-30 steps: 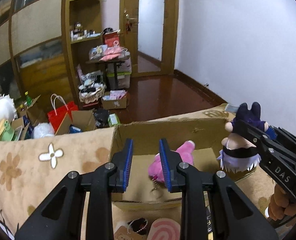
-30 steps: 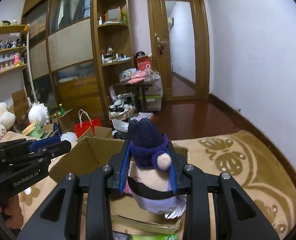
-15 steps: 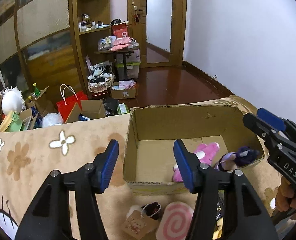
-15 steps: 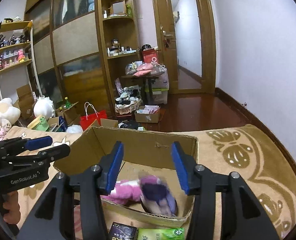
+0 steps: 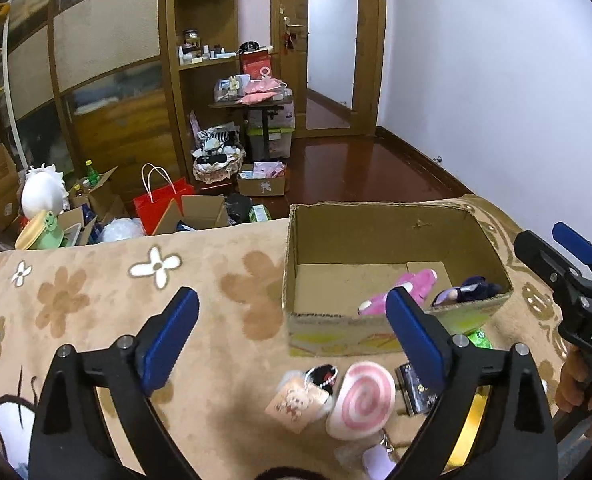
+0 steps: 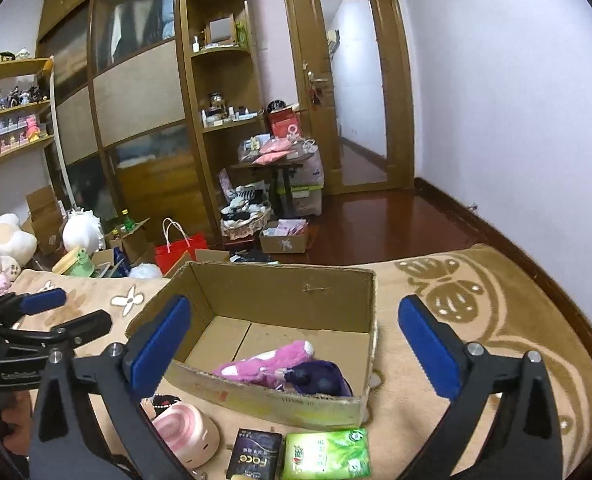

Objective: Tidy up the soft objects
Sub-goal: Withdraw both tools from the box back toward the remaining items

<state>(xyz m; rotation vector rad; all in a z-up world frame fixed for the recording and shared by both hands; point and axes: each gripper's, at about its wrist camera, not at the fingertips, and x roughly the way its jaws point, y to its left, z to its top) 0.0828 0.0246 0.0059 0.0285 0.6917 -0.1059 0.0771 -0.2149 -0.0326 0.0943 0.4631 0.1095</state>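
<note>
An open cardboard box (image 5: pixel 376 236) (image 6: pixel 296 292) stands on a beige flowered blanket. Inside it lie a pink plush (image 5: pixel 400 288) (image 6: pixel 268 362) and a purple plush doll (image 5: pixel 466 288) (image 6: pixel 316 378). A pink swirl plush (image 5: pixel 362 400) (image 6: pixel 184 432) and a small keychain plush with a card (image 5: pixel 304 392) lie in front of the box. My left gripper (image 5: pixel 292 340) is open and empty, above the blanket in front of the box. My right gripper (image 6: pixel 296 352) is open and empty, above the box's near edge.
A black packet (image 6: pixel 254 454) and a green packet (image 6: pixel 326 456) lie in front of the box. Beyond the blanket's far edge the floor holds a red bag (image 5: pixel 162 204), boxes and toys. A wall runs on the right.
My right gripper opened and dropped the purple doll into the box. Both grippers opened wider and pulled back and up from the box.
</note>
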